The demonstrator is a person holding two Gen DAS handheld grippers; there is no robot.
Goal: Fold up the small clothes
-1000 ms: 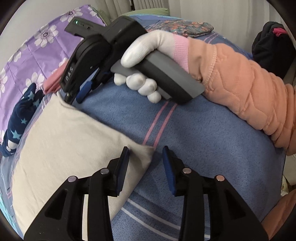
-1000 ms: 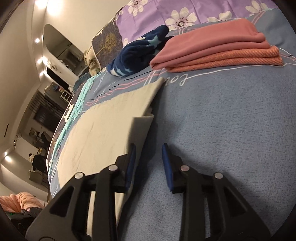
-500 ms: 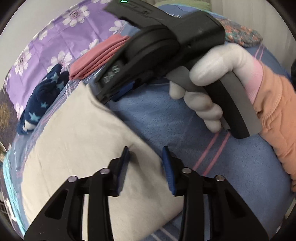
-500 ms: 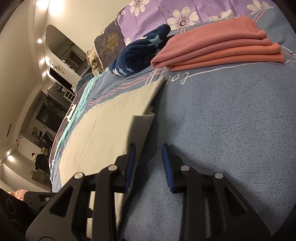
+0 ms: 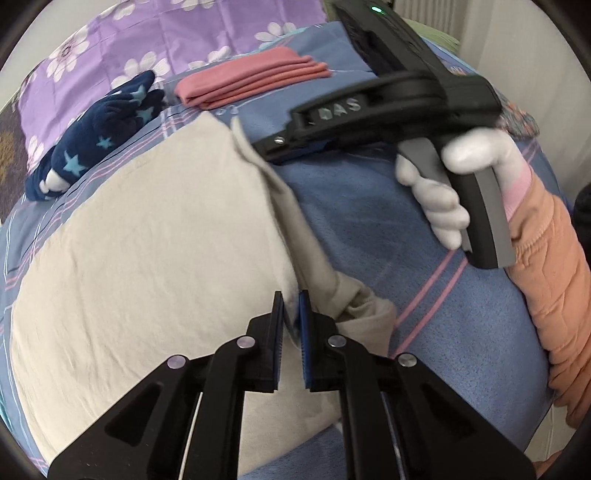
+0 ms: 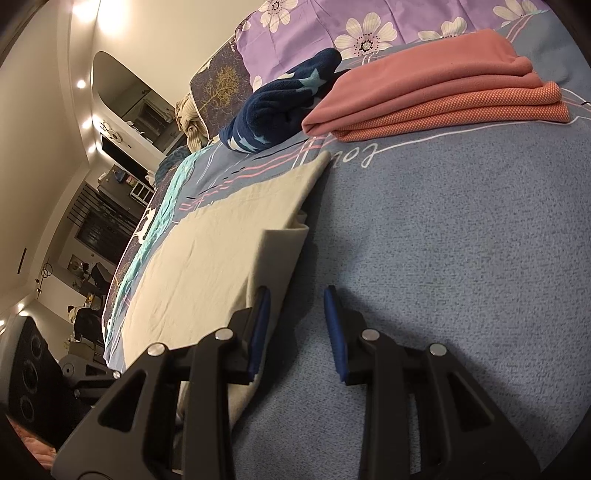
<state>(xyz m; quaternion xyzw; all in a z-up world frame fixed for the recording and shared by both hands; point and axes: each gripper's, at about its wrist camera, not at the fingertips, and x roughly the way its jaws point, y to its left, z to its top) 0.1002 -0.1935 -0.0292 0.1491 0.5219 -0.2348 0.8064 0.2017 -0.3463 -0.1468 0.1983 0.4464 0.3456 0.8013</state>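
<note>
A beige cloth (image 5: 147, 240) lies spread on the blue bedspread (image 5: 369, 206). My left gripper (image 5: 291, 306) is shut on the cloth's near right edge, which bunches up beside the fingers. My right gripper (image 6: 295, 306) is open, low over the bed, its left finger resting on the cloth's edge (image 6: 229, 258). In the left wrist view the right gripper (image 5: 295, 147) sits at the cloth's far right corner, which lifts slightly.
A stack of folded pink and orange clothes (image 6: 436, 92) lies at the head of the bed, also in the left wrist view (image 5: 251, 81). A navy star-patterned garment (image 5: 99, 125) lies beside it. Purple floral pillows (image 6: 369, 26) stand behind.
My left gripper moved along the cloth's right edge and closed on it, bunching the fabric. The right gripper stayed open at the far corner, shifting slightly.
</note>
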